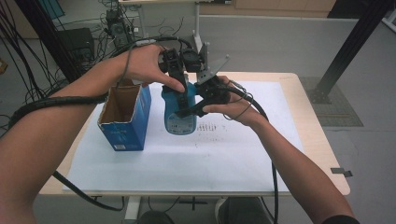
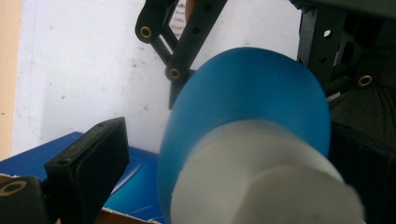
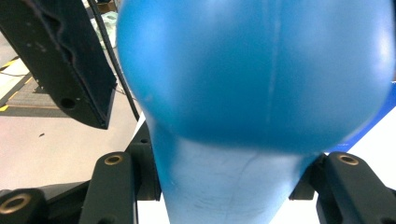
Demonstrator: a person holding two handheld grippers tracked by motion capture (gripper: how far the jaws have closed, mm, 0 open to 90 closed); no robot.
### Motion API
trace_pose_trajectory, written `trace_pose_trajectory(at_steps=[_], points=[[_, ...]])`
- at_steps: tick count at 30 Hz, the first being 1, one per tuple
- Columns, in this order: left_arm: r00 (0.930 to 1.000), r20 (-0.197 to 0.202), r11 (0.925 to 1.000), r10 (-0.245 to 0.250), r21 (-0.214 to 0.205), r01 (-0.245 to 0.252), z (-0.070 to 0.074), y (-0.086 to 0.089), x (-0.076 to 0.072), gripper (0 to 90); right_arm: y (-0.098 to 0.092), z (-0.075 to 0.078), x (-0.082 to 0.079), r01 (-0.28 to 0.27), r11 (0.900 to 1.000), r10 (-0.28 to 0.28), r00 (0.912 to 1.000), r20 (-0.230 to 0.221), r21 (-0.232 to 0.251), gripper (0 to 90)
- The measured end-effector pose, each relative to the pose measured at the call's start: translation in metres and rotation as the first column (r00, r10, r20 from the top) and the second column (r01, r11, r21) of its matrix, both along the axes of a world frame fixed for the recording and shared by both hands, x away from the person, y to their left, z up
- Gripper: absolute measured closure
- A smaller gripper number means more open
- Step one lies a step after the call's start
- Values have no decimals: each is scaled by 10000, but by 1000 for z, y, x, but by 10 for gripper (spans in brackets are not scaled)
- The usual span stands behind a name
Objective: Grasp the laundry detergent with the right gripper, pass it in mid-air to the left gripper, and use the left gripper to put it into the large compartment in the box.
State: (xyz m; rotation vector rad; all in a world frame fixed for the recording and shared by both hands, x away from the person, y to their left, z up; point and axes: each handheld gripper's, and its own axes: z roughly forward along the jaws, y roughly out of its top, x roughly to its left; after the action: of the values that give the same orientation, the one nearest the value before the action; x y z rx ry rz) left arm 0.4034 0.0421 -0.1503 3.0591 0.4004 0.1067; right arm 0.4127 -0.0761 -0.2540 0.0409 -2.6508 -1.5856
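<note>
A pale wooden table (image 1: 317,140) carried a white paper sheet (image 1: 224,158). At left on the sheet stood an open blue cardboard box (image 1: 125,116), upright, w/ brown inner walls. Just right of it, near but apart, stood a blue plastic bottle w/ white screw cap (image 1: 180,112), upright on the sheet. The left gripper (image 1: 180,91), held from above, hung over the bottle's top; its jaws sat either side of the cap, but whether they pressed it could not be told. At right, the right gripper (image 1: 194,109) came in from the side, its jaws clenched on the bottle's narrow waist.
</note>
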Motion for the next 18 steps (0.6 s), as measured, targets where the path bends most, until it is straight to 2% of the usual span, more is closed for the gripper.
trace_pose_trajectory(at_steps=[1,2,18], points=[[10000,-1,10000,7,28,-7,0,0,0,54,0,0,0,12,10000,-12,10000,22,4,436],[10000,0,10000,-1,31,1,0,0,0,54,1,0,2,-160,9996,152,9994,317,228,436],[9999,99,10000,-75,24,75,0,0,-1,80,1,1,2,-175,9995,166,9992,360,257,436]])
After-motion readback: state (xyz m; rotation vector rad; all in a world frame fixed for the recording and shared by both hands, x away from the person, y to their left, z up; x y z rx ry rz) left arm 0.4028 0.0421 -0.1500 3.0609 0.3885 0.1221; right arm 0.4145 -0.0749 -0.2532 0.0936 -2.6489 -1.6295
